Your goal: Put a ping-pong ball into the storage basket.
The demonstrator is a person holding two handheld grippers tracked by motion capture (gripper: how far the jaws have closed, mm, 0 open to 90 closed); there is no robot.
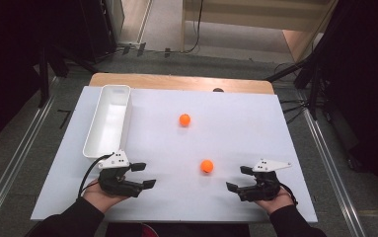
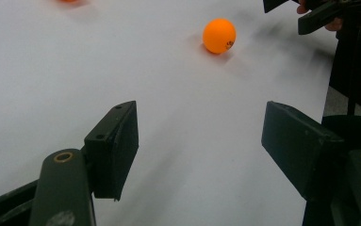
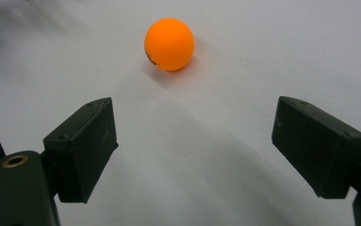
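Note:
Two orange balls lie on the white table top. The near ball rests between the two hands; the far ball sits toward the middle. My left gripper lies at the near left, pointing right, jaws apart with nothing between them. My right gripper lies at the near right, pointing left at the near ball, which is a short way beyond its open, empty jaws. In the left gripper view the right gripper's jaw tips show at the top right.
A long white bin stands empty along the table's left side, just beyond my left hand. The wooden table edge runs along the back. Dark stands and cables flank the table on the floor.

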